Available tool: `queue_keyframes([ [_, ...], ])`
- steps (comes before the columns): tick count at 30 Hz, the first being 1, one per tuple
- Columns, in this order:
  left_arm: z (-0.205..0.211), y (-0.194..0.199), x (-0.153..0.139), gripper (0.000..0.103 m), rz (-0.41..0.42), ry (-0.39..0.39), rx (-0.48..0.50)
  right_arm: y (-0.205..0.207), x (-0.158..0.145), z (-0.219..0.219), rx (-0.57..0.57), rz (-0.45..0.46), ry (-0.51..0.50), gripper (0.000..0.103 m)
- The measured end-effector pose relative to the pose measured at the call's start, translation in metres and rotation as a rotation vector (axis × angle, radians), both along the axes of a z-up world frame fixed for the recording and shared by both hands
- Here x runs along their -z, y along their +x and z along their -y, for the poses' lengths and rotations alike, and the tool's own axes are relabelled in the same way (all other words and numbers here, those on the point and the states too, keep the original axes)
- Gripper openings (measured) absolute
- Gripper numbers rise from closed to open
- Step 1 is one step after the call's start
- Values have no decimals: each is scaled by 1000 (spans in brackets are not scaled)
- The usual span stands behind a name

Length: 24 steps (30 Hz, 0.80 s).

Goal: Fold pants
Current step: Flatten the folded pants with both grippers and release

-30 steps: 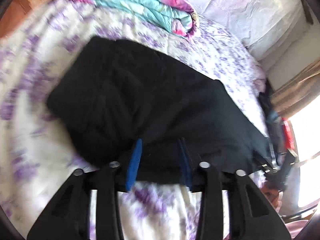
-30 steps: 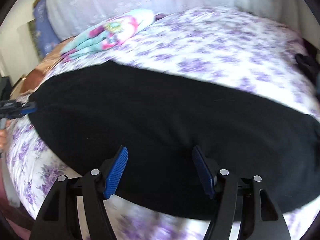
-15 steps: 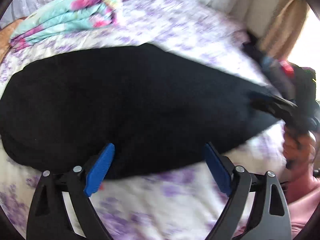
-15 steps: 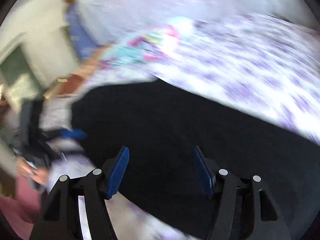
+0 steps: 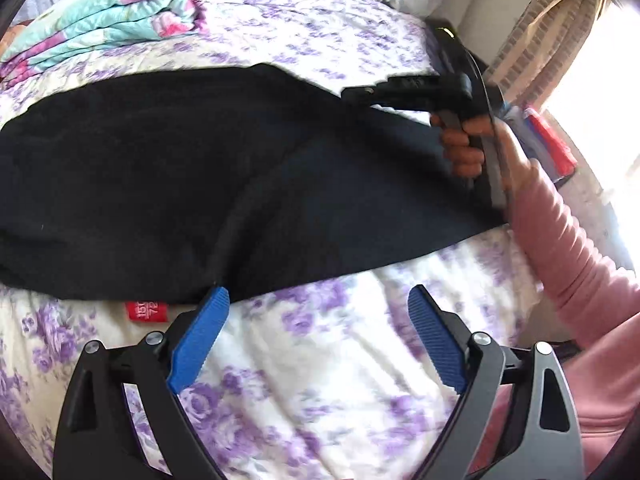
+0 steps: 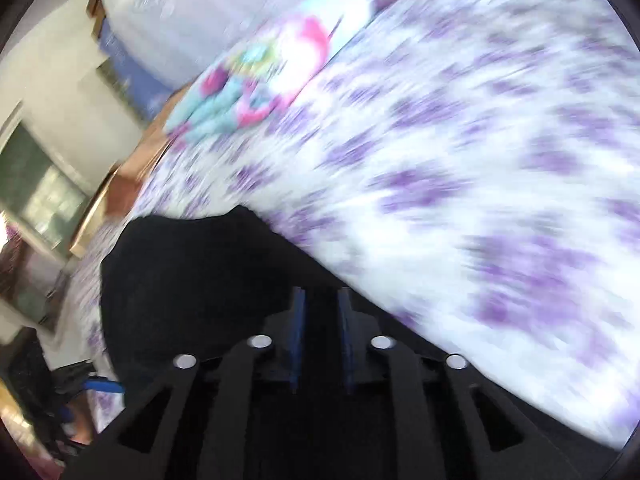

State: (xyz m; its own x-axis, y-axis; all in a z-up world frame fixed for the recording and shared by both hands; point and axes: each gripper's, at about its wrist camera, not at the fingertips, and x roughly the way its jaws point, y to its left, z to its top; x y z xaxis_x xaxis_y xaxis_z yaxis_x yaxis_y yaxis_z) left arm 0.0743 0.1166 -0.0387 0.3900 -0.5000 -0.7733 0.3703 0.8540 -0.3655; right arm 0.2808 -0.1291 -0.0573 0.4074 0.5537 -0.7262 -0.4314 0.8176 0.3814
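Note:
The black pants [image 5: 160, 160] lie across the flowered bed sheet [image 5: 320, 380], with a red tag [image 5: 146, 311] peeking out under their near edge. My left gripper [image 5: 318, 292] is open wide just in front of that edge, with nothing between its blue pads. My right gripper [image 6: 320, 292] is closing, and black cloth [image 6: 180, 280] fills the narrow gap between its pads. In the left wrist view the right gripper [image 5: 360, 92] holds the pants' right end lifted, gripped by a hand [image 5: 464, 148] in a pink sleeve.
A folded turquoise and pink quilt [image 5: 108, 20] lies at the head of the bed beside white pillows. A curtain [image 5: 540, 40] and bright window are at the right. Red and blue items [image 5: 548, 140] sit by the bed's right side.
My left gripper let go of the pants' edge and opened wide. My right gripper narrowed onto the cloth and swung across the bed with the pants' end.

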Motion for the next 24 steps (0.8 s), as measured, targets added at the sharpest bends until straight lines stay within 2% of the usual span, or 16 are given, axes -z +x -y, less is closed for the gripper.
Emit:
queue_keyframes([
  [1,3,4,-8,89,10,-63,20,-15,-6,5,-2,26,12,54],
  [3,15,12,-21,89,54,-134,51,-51,-13,9,-64,64,85,54],
  [5,34,26,-18,90,83,-106,56,-73,-10,13,-87,55,136,52],
  [6,41,34,-8,90,46,-76,48,-83,-2,19,-85,22,131,51],
  [7,48,42,10,90,-37,-61,44,-93,9,30,-48,-11,83,51],
  [8,53,41,21,90,-65,-43,58,-99,15,44,-11,-29,37,45],
  [9,58,28,20,90,-2,3,90,-110,22,67,24,-32,18,30],
  [11,64,7,16,91,22,60,166,-131,20,115,104,-32,37,24],
  [12,66,-4,13,91,23,75,208,-144,17,143,180,-34,50,25],
  [14,66,-11,8,91,-30,40,279,-162,8,179,340,-6,0,27],
  [15,67,-10,4,91,-41,21,289,-171,0,192,425,32,-24,41],
  [16,74,-6,-4,91,-27,15,282,-176,-6,195,456,66,-19,48],
  [17,81,0,-10,91,-2,18,277,-179,-14,188,430,118,12,53],
  [19,104,18,-22,94,85,14,255,-175,-13,168,352,171,37,54],
  [22,141,47,-19,98,134,23,185,-158,1,156,326,150,-55,54],
  [24,155,67,5,98,100,170,87,-158,9,186,417,140,-177,52],
])
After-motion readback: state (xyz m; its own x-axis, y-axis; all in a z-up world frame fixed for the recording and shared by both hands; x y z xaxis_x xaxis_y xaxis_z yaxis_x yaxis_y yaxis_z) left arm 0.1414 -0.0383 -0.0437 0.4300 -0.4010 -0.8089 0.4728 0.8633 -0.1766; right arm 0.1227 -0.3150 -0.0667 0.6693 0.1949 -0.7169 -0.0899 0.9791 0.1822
